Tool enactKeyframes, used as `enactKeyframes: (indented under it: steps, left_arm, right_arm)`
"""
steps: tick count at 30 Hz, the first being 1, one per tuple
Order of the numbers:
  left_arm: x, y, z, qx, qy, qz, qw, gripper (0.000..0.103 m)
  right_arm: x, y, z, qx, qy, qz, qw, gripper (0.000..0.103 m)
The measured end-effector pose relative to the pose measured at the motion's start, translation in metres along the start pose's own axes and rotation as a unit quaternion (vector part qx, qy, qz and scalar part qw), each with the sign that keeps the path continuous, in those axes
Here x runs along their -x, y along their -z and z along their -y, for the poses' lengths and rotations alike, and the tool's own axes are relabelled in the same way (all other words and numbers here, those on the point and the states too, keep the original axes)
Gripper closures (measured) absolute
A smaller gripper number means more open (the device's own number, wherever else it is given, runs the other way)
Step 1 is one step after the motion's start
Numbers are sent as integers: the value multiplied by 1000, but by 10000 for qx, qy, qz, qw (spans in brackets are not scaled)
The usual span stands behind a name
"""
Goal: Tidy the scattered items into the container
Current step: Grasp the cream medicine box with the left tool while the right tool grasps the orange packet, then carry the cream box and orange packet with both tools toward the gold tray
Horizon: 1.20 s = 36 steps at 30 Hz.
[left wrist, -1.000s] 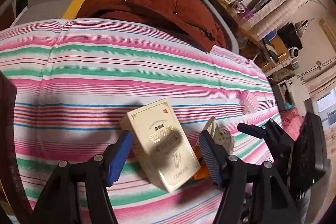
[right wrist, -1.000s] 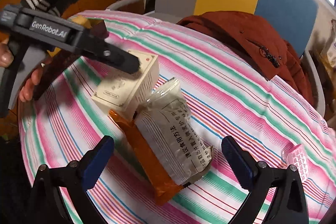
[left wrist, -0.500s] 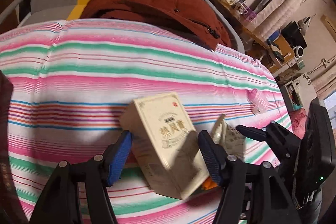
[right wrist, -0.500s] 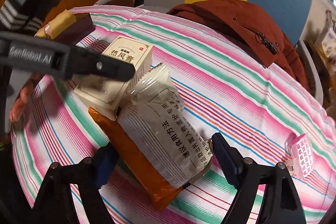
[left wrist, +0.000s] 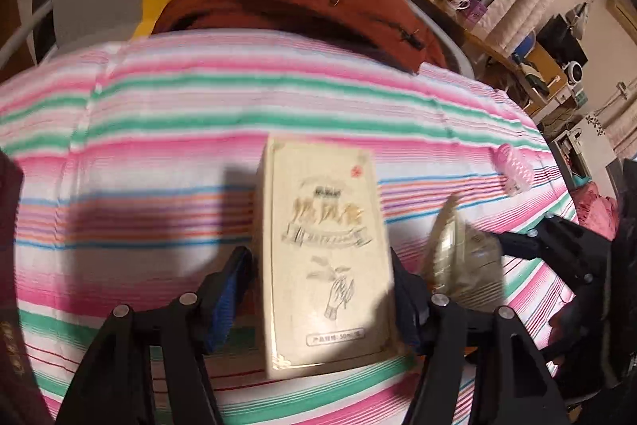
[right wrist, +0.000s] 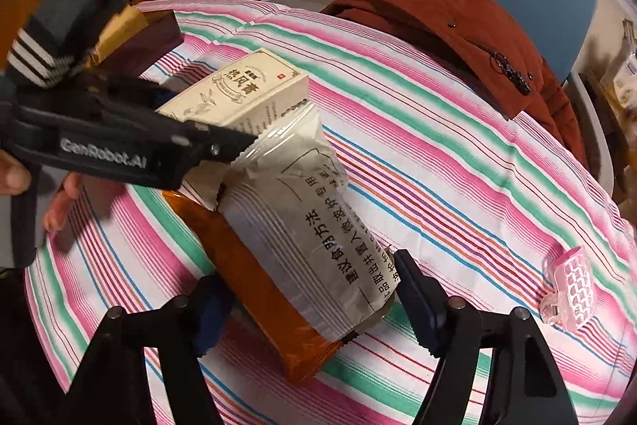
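Since the earlier frame the right tool (right wrist: pixel 306 301) has been closing around the grey-and-orange packet (right wrist: pixel 302 237), its pads at the packet's sides; the left tool (left wrist: pixel 318 289) has dropped astride the cream box (left wrist: pixel 326 257), centre frame on the striped bench (left wrist: pixel 159 114), apparently gripping it
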<state>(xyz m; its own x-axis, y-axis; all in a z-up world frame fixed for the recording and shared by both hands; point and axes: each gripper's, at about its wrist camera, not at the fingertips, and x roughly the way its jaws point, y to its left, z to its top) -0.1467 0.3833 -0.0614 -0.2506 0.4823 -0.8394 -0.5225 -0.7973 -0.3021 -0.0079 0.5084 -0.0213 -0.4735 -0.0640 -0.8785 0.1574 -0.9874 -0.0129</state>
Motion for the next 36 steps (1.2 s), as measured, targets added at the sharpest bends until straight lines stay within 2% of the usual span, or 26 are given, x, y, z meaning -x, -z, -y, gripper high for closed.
enactKeyframes:
  steps: [4,9,12,16,18,21,23,28,36]
  left_arm:
    - [3,2,-1,13,-253,42,9997,40]
    - [4,2,-6,190,-247,-65,9995,40]
    - [8,3,-3,56,-360,-108,9993,41]
    - [29,12,-6,-121,-390,290,9987,49]
    - [43,18,-8,-234,-319,418,9983,50]
    - [64,27,-9,-517,-510,714,9948,50]
    - [74,33,-13,-554,-504,794,9940,50]
    - [108,56,-22,-731,-584,1142,9890,50]
    - [151,81,-49,-595,-702,1487,9846,50]
  right_arm:
    - [1,0,2,-114,-45,-22,9999,28]
    - [0,1,4,-328,-66,-16,9994,27]
    - [1,3,2,-479,46,9,9988,27]
    - [4,7,2,-978,259,60,9949,28]
    - [7,10,0,-1284,373,135,9909,29]
    - [8,15,-7,-1616,414,290,9856,29]
    - [10,16,-11,-1857,467,385,9807,30]
    - [19,21,-38,-2367,101,827,9680,30]
    - [18,8,-92,-2590,-215,1237,9577,31]
